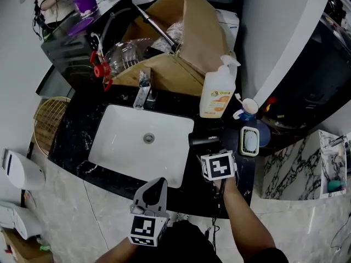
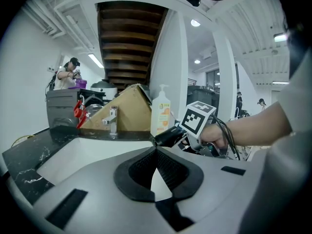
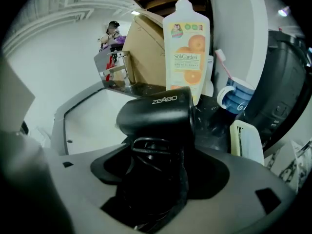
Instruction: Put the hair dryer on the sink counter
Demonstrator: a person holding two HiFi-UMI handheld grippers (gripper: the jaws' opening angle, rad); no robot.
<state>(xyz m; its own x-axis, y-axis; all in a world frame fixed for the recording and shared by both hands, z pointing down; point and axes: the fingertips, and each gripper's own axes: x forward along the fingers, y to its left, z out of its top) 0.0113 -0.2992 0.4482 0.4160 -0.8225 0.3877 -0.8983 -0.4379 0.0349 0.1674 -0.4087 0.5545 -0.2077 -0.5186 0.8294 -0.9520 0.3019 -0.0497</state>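
Two hand-held grippers are at a black marble desk (image 1: 82, 130) with a white rectangular basin (image 1: 126, 147) sunk into it.

Right gripper (image 1: 213, 153): the bare forearm rises from the lower edge of the head view, and the right hand (image 1: 224, 184) sits under the marker cube. The tool is pitched steeply down over the desk to the right of the basin. Its jaws stand wide apart. The handle of the black hair dryer (image 1: 204, 139) stands between them, with a gap visible on each side in the right gripper view, so the pads do not press on it.

Hair dryer: it lies on the desk just beside the basin's right rim, with the barrel crosswise to the jaws. Behind it stands a cream pump bottle with an orange label (image 1: 218, 89). To the right are a blue cup holding a toothbrush (image 1: 249, 107) and a white soap dish (image 1: 249, 140).

Left gripper (image 1: 159, 181): it is held low, close to level, at the near edge of the basin and points across it. Its jaws meet at the tips and hold nothing.

Background: a chrome tap (image 1: 143, 86) and an open brown cardboard box (image 1: 181, 32) behind the basin.
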